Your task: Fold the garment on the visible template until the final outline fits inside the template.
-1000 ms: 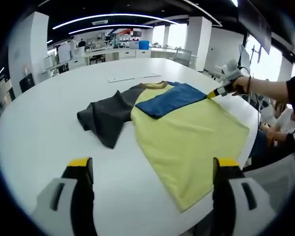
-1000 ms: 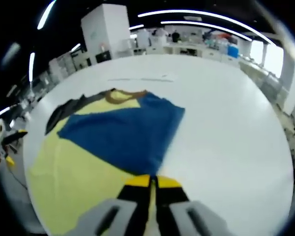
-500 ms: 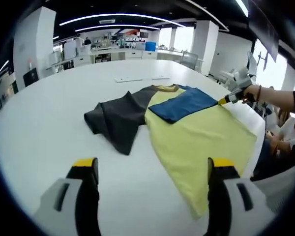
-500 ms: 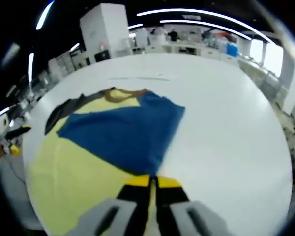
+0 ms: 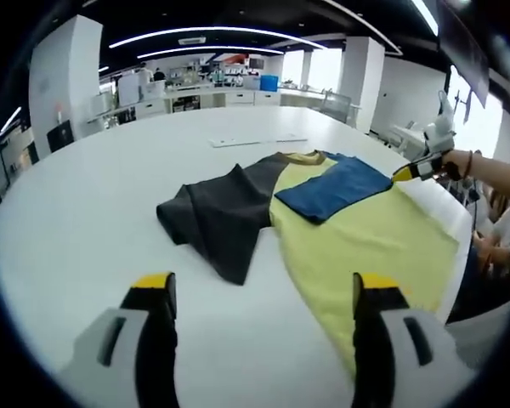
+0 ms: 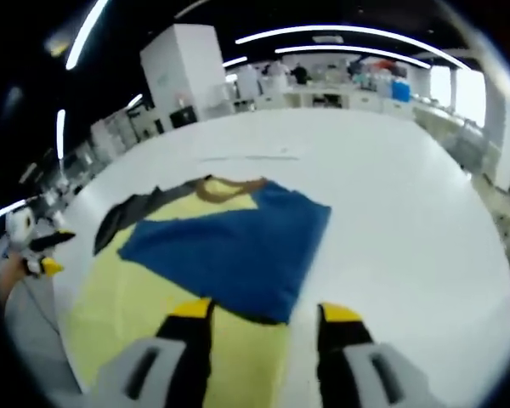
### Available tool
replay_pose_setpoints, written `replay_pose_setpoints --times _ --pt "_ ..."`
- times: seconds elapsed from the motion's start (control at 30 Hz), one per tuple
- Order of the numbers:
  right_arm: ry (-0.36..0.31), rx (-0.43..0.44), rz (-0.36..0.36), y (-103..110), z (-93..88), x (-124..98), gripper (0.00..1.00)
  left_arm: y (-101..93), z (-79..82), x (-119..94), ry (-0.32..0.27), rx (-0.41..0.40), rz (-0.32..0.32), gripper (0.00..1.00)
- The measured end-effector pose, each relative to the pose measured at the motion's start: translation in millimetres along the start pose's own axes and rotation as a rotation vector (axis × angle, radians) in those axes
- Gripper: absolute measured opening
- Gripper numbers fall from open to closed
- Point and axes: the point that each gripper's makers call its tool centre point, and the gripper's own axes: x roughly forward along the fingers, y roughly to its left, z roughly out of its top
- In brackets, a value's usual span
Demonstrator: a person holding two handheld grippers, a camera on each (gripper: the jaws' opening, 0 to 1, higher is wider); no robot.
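Ahead of the left gripper (image 5: 259, 293), jaws wide and empty, the T-shirt (image 5: 357, 234) lies flat on the white table (image 5: 93, 187), its dark sleeve (image 5: 217, 217) spread out and nearest this side. The right gripper (image 6: 259, 313) (also spread, holding nothing) hovers just beside the folded-in blue sleeve (image 6: 229, 251). No template outline is discernible; the hem is cut off.
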Motion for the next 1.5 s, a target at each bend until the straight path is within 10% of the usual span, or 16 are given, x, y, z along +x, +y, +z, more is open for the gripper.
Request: replay_pose_setpoints --times 0.57,1.5 --pt "-0.122 -0.091 0.115 49 7.8 -42 0.99 22.2 1.3 23 -0.020 -0.029 0.041 0.65" --pt "-0.176 -0.139 0.065 57 -20.7 -82 0.92 47.8 -11.6 56 -0.005 -0.102 0.116 0.28"
